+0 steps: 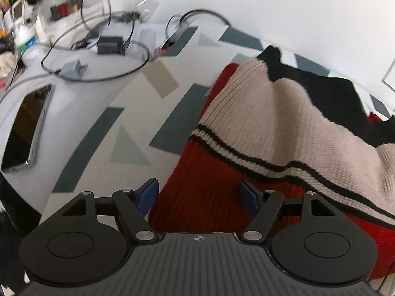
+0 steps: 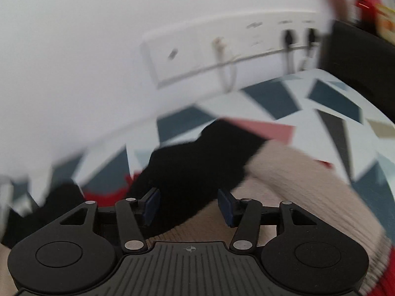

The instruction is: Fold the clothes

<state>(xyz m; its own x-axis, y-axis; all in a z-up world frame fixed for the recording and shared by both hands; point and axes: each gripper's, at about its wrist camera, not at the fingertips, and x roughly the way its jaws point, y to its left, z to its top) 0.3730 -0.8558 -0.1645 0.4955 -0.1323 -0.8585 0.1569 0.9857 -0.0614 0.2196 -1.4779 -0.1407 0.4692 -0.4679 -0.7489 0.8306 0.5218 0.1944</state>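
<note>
Far to the left of the left gripper (image 1: 198, 193) a smartphone (image 1: 26, 128) lies beside a charger plug (image 1: 74, 69) and looped cables (image 1: 98, 56), seemingly pushed aside to free the patterned tablecloth (image 1: 138, 113). Its jaws stand apart, released, the red hem of the knit sweater (image 1: 271, 128) between them. The right gripper (image 2: 188, 203) is likewise spread, hovering over the sweater's black part (image 2: 197, 157), probably ready to take a fold corner.

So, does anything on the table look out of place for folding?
Yes. A phone overhangs the table's near edge, and loose cables with a charger lie close to the sweater. They could catch the cloth.
</note>
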